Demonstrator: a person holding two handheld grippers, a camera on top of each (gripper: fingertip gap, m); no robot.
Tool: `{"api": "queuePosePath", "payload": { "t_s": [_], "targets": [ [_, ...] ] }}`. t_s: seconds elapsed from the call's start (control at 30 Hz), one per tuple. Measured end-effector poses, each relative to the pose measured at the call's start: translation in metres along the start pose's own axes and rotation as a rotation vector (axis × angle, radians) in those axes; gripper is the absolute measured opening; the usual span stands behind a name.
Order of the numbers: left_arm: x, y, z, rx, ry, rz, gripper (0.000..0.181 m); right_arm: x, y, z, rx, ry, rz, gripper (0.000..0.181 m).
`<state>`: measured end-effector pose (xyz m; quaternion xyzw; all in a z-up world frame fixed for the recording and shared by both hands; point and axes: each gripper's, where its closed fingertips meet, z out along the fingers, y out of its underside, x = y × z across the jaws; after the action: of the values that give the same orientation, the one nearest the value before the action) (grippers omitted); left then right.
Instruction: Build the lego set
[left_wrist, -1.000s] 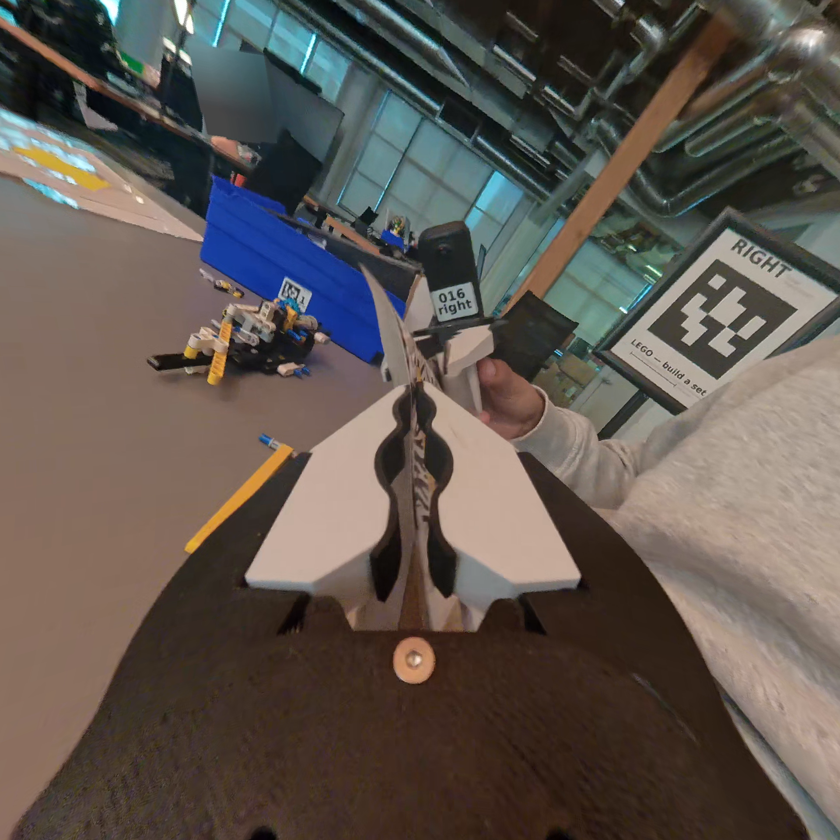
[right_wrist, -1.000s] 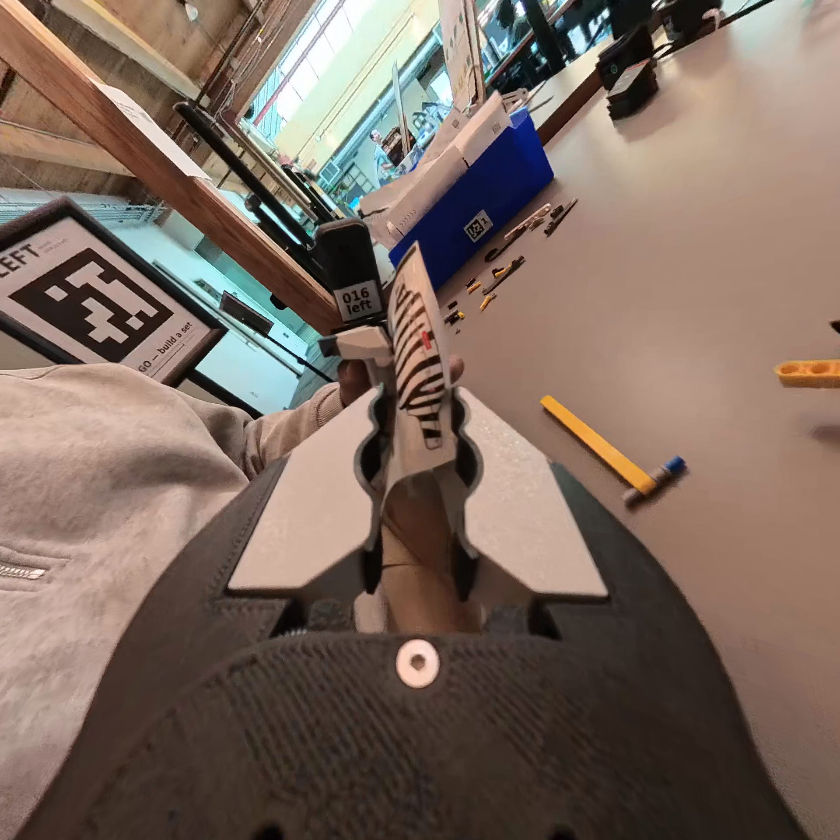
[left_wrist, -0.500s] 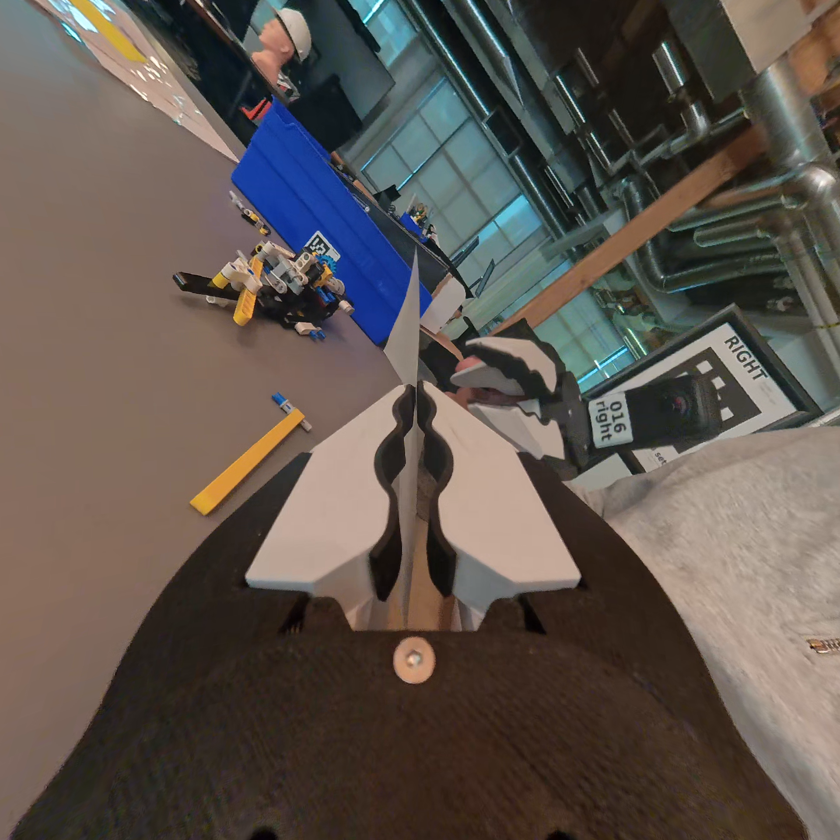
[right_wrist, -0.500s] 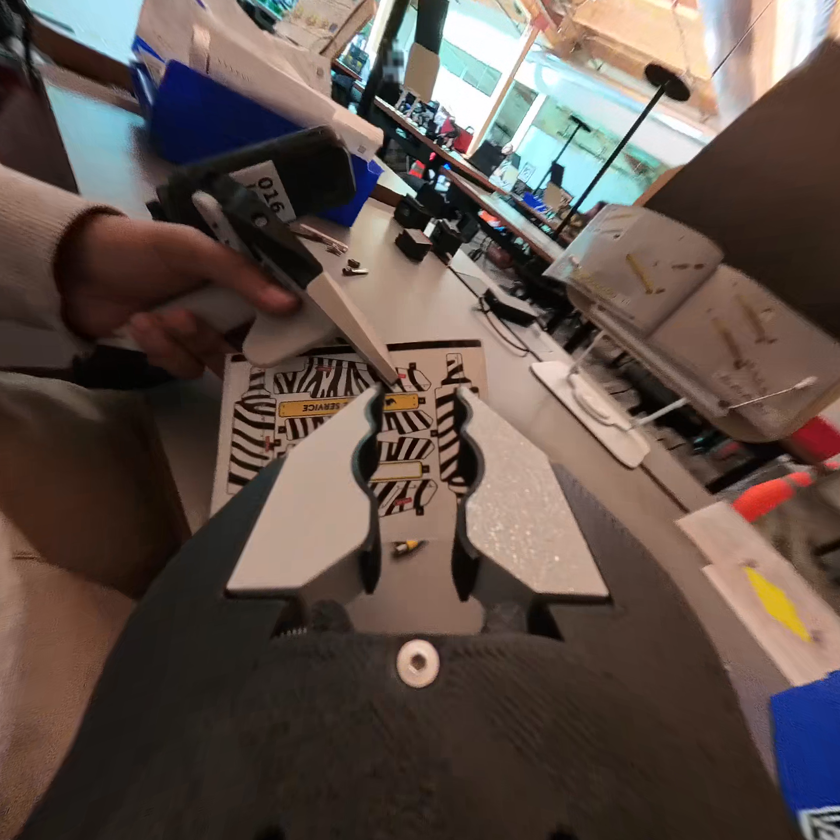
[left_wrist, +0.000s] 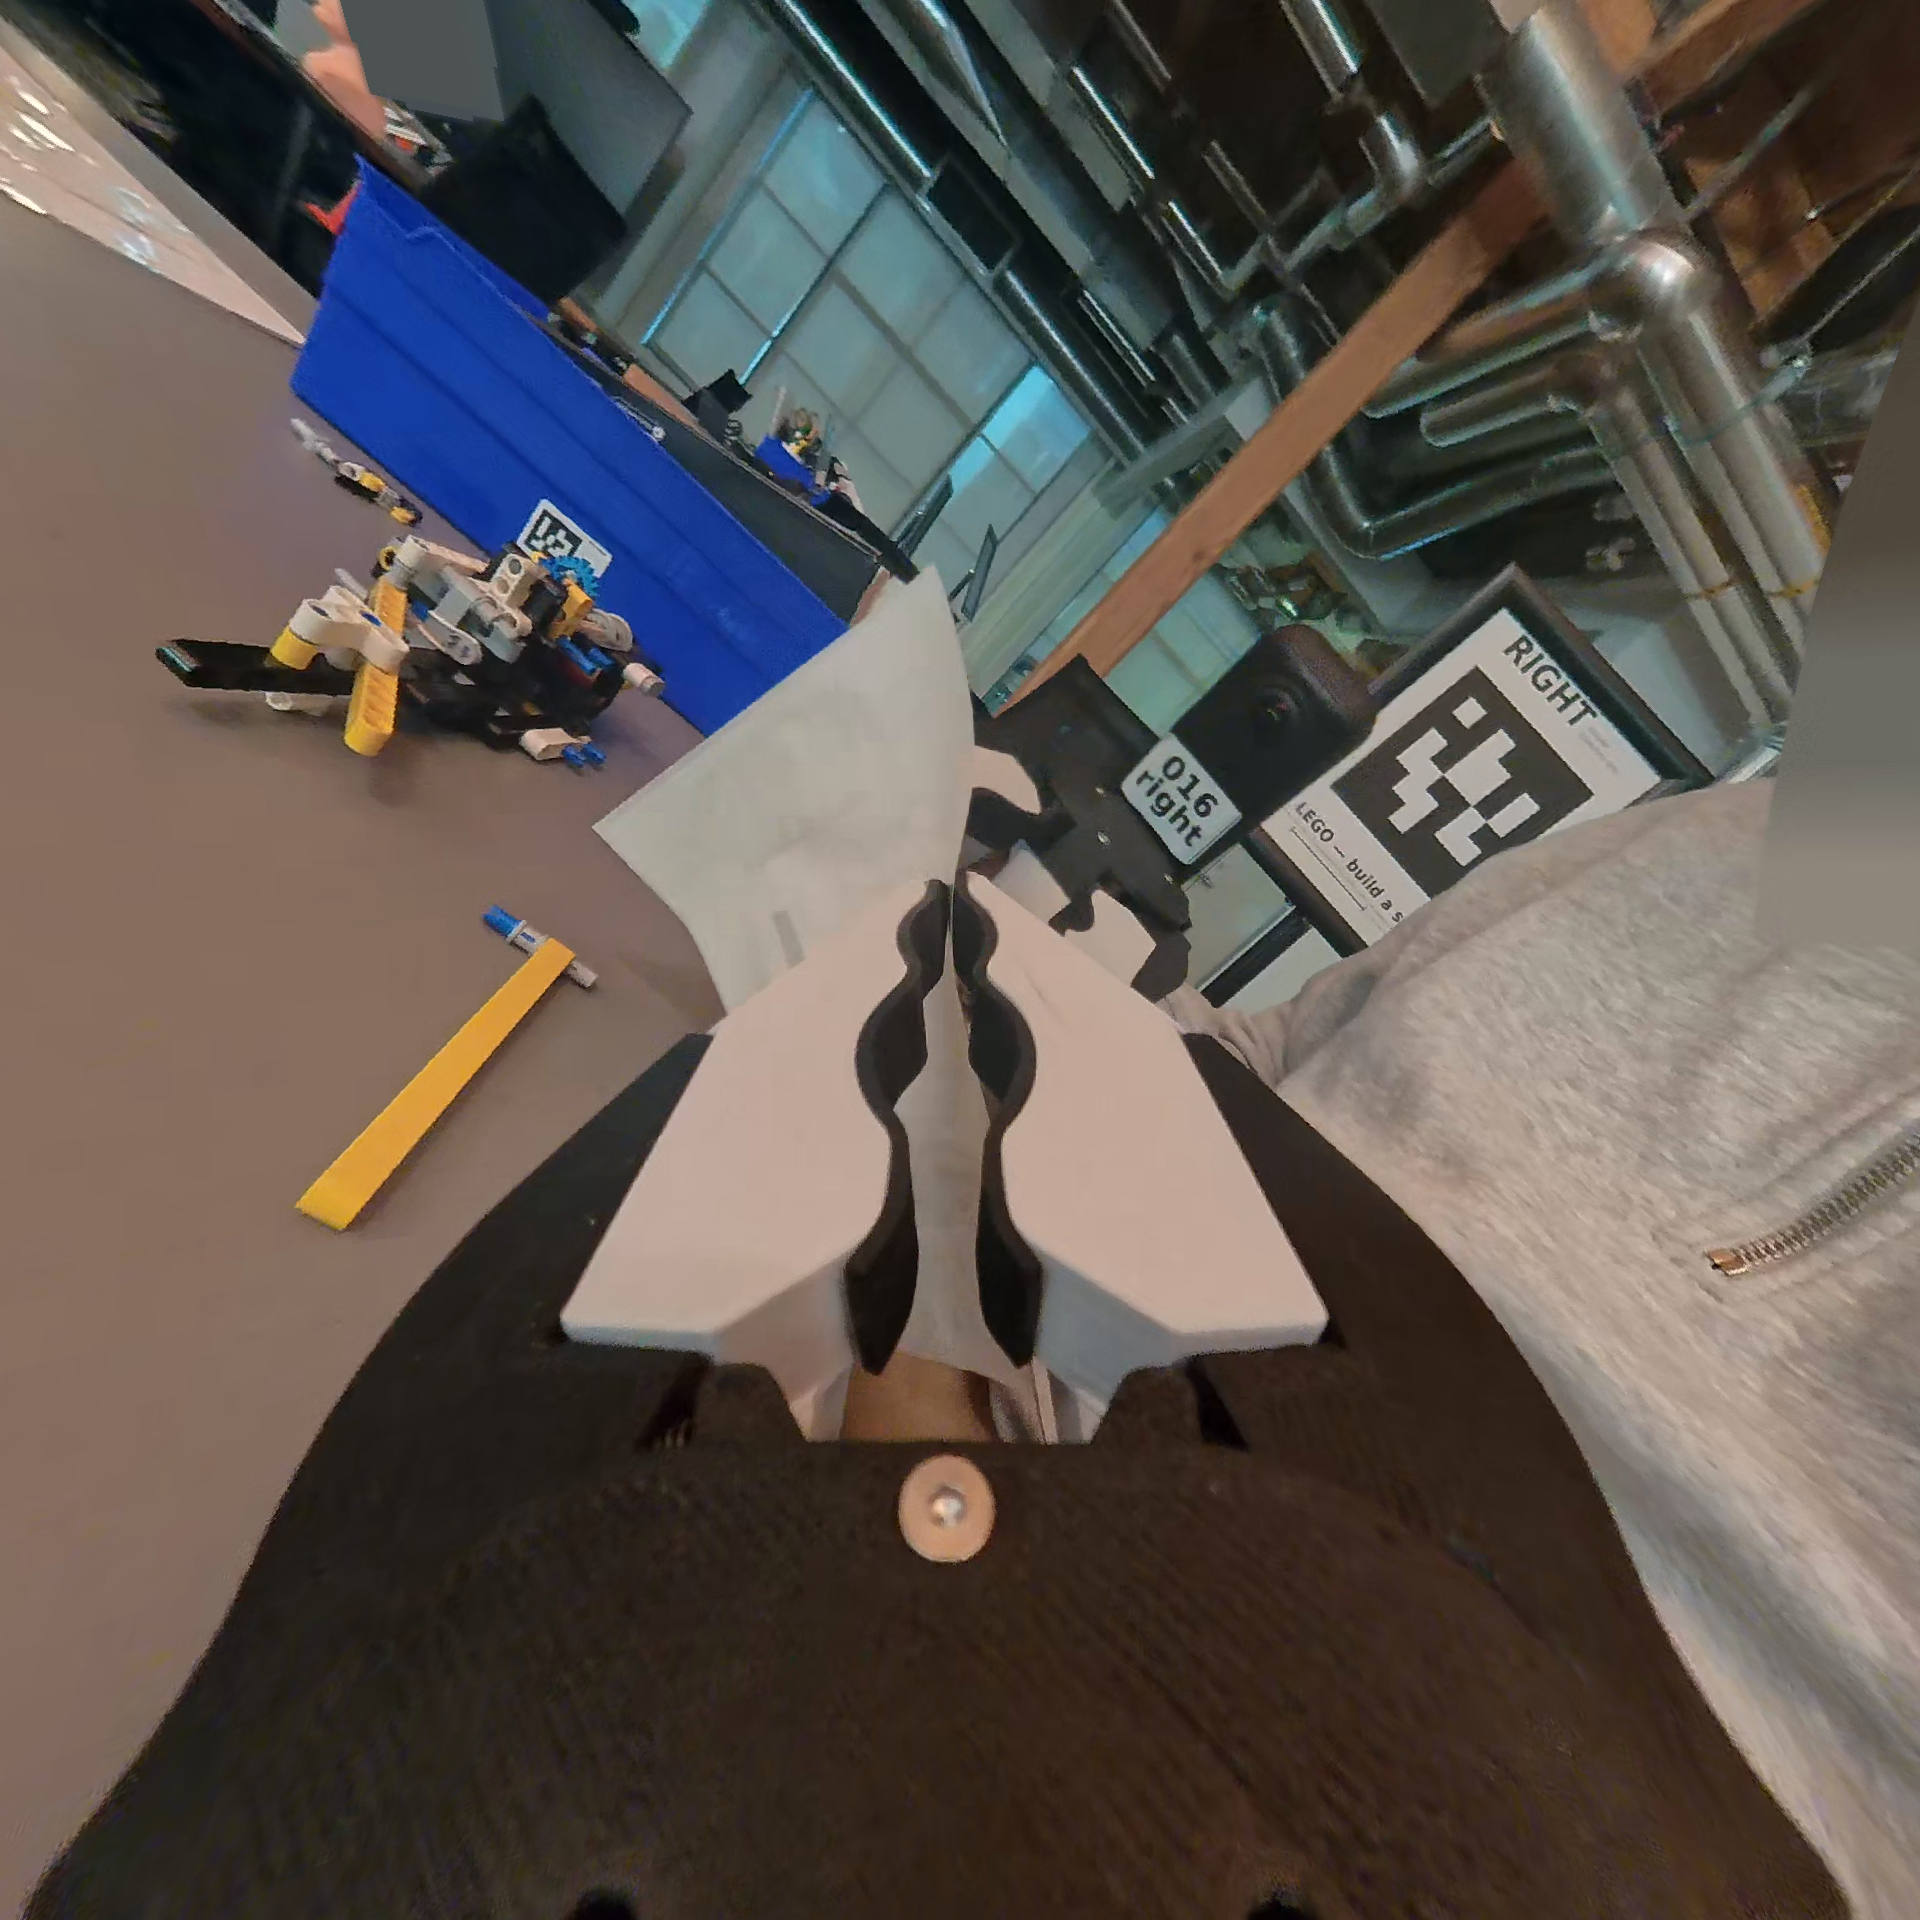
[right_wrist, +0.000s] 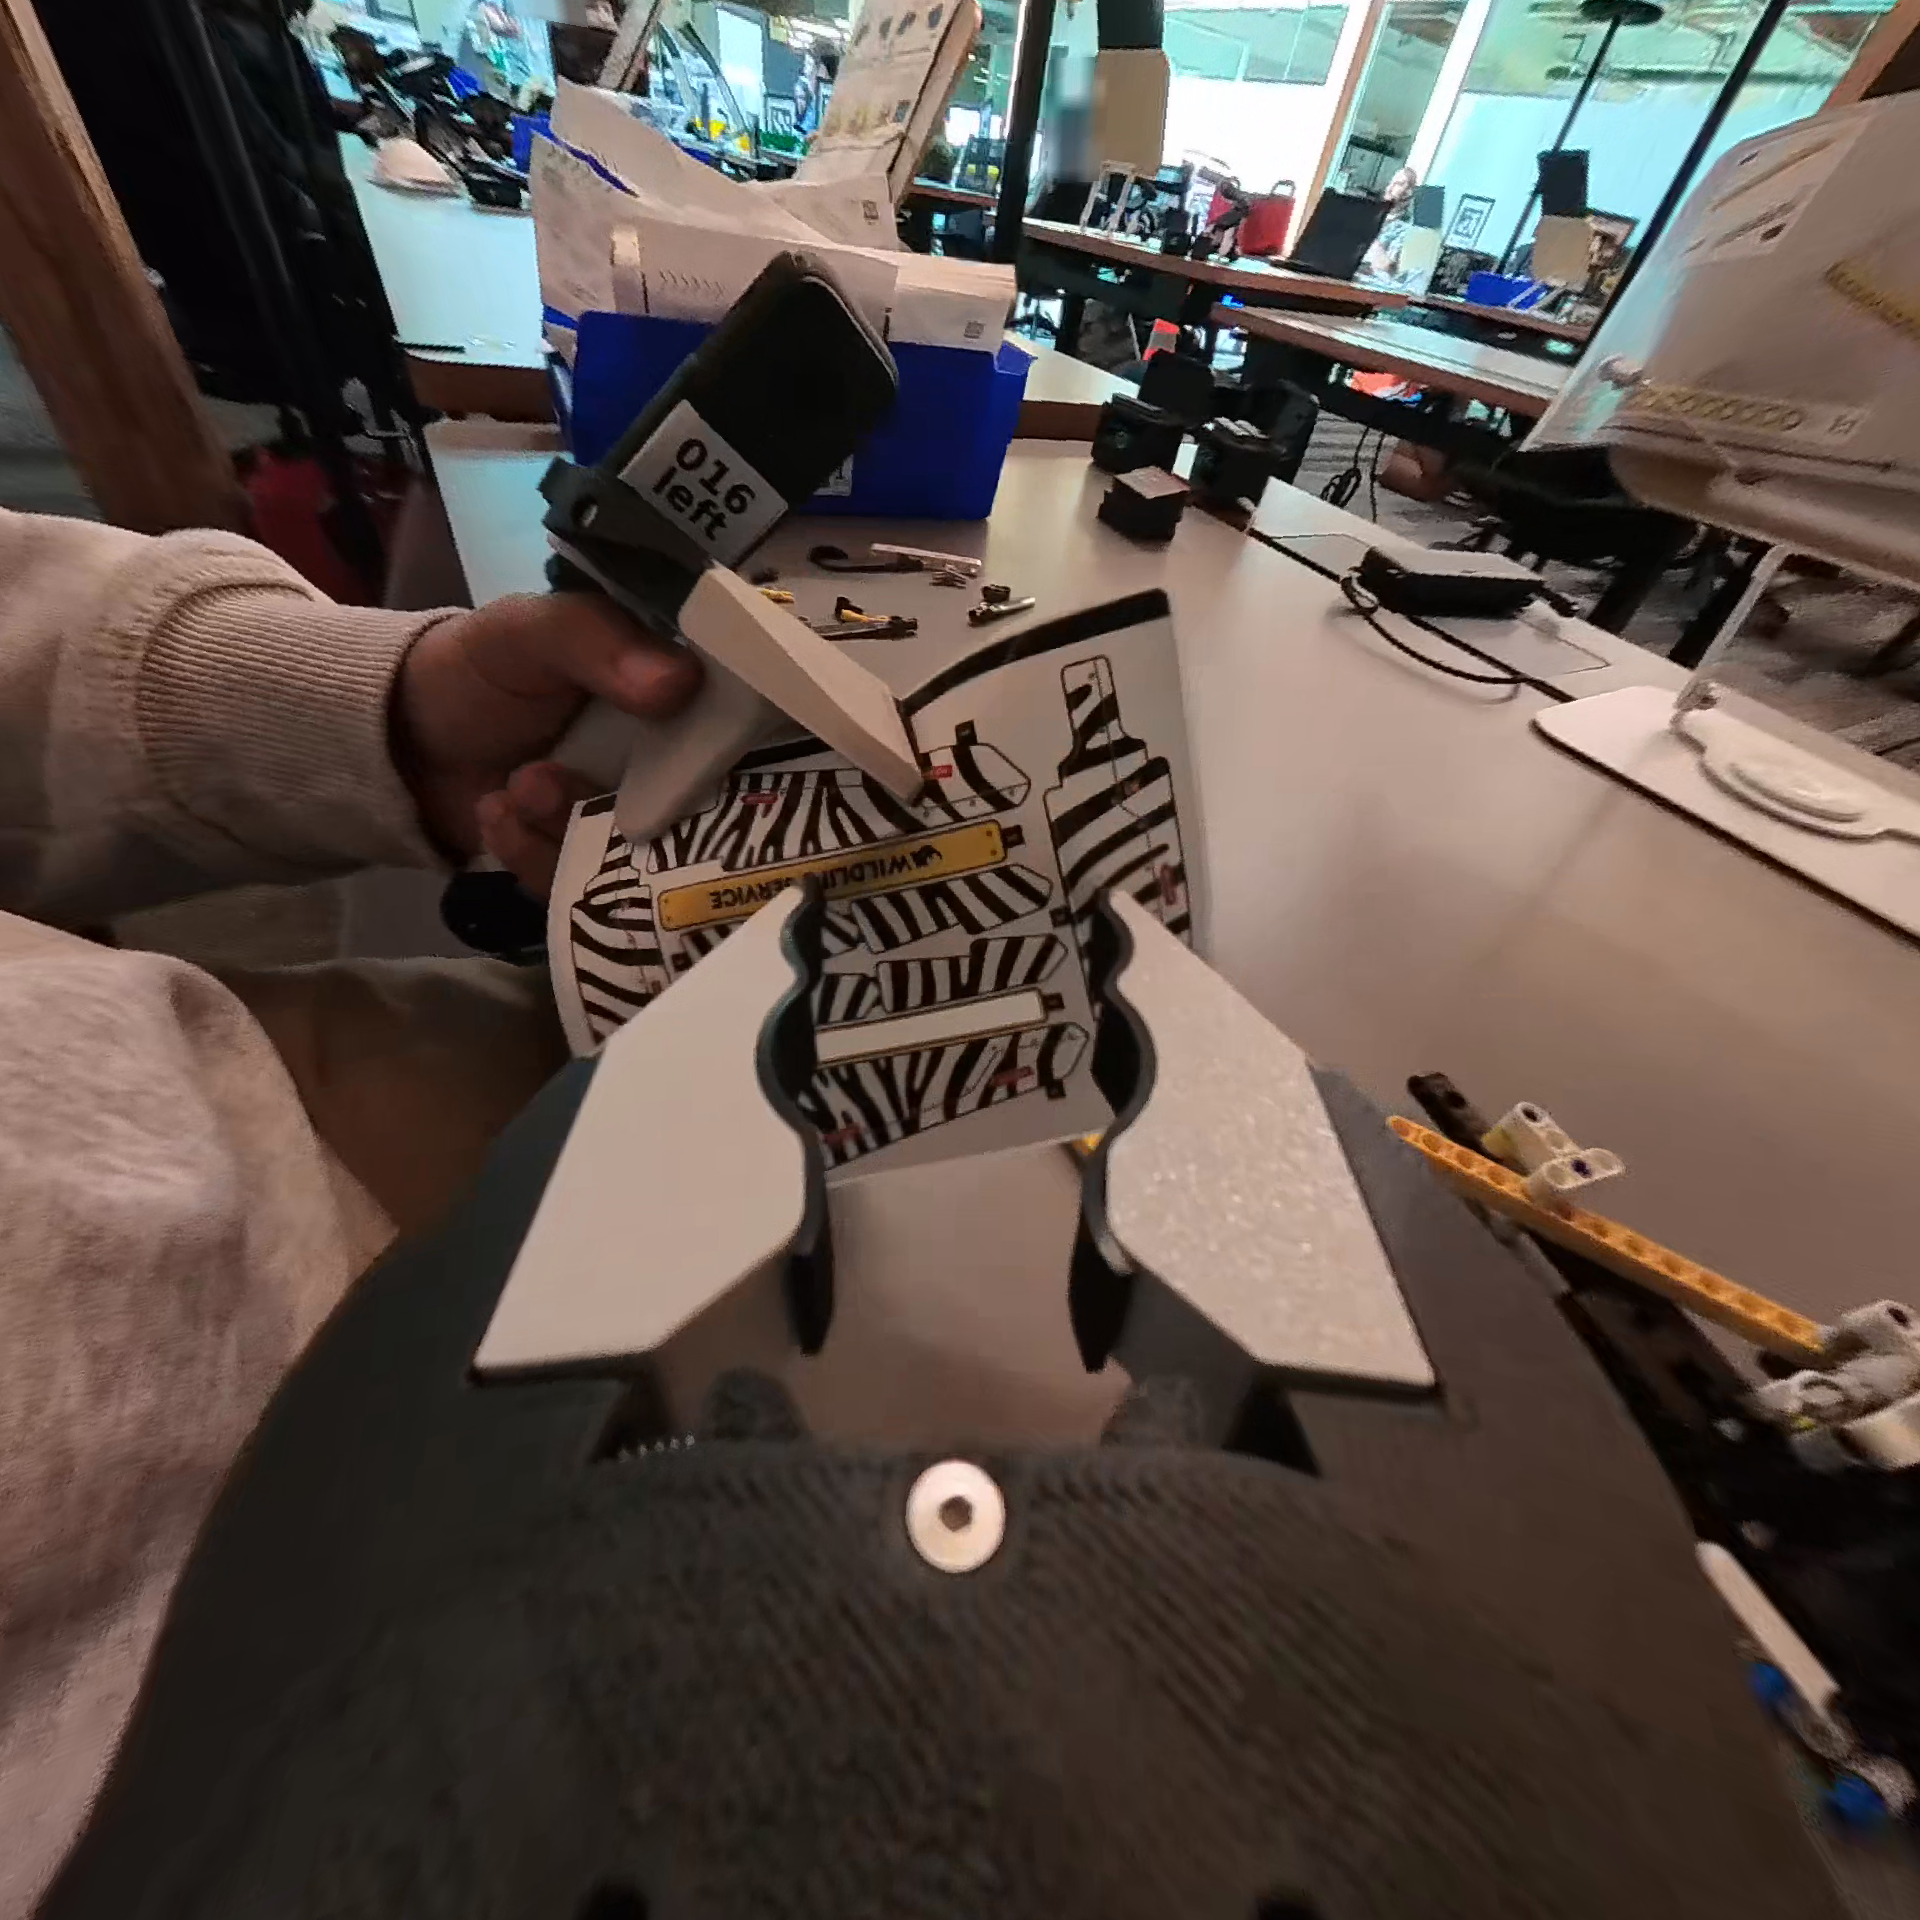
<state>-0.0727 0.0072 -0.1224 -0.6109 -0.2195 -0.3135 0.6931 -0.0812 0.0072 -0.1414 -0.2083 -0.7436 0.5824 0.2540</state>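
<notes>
My left gripper (left_wrist: 951, 904) is shut on a sticker sheet (left_wrist: 821, 790), held in the air with its white back toward this camera. The right wrist view shows the sheet's printed face (right_wrist: 914, 935), zebra stripes and a yellow strip, with the left gripper (right_wrist: 914, 784) pinching its upper edge. My right gripper (right_wrist: 945, 925) is open and empty, just in front of the sheet. A partly built lego model (left_wrist: 457, 644) lies on the grey table (left_wrist: 156, 935), and its yellow beam (right_wrist: 1600, 1247) shows at the right of the right wrist view. A loose yellow beam (left_wrist: 436, 1081) with a blue pin lies near me.
A blue bin (left_wrist: 561, 468) stands behind the model; it also shows in the right wrist view (right_wrist: 935, 436). Small loose lego parts (right_wrist: 883, 613) lie on the table before it. An instruction booklet on a stand (right_wrist: 1766, 364) is at the right. A framed marker sign (left_wrist: 1475, 790) stands beside me. The grippers are tip to tip, or close to it. From either gripper's tips it is about 20 cm to the partly built lego model (left_wrist: 457, 644). The right camera catches it too, in the right wrist view (right_wrist: 1764, 1383).
My right gripper has let go of the sticker sheet, opened and backed off to face it. The left gripper keeps hold, and the sheet has turned broadside.
</notes>
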Motion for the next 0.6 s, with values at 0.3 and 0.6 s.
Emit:
{"api": "queuePosePath", "payload": {
  "t_s": [0.3, 0.6],
  "targets": [
    [0.007, 0.005, 0.003, -0.015, 0.066, -0.044, 0.000, 0.004, -0.010, -0.008, 0.087, -0.003, 0.038, 0.066],
    [0.012, 0.025, 0.004, -0.159, 0.102, -0.055, 0.000, 0.004, -0.007, -0.031, 0.068, -0.204, 0.217, 0.058]
  ]
}}
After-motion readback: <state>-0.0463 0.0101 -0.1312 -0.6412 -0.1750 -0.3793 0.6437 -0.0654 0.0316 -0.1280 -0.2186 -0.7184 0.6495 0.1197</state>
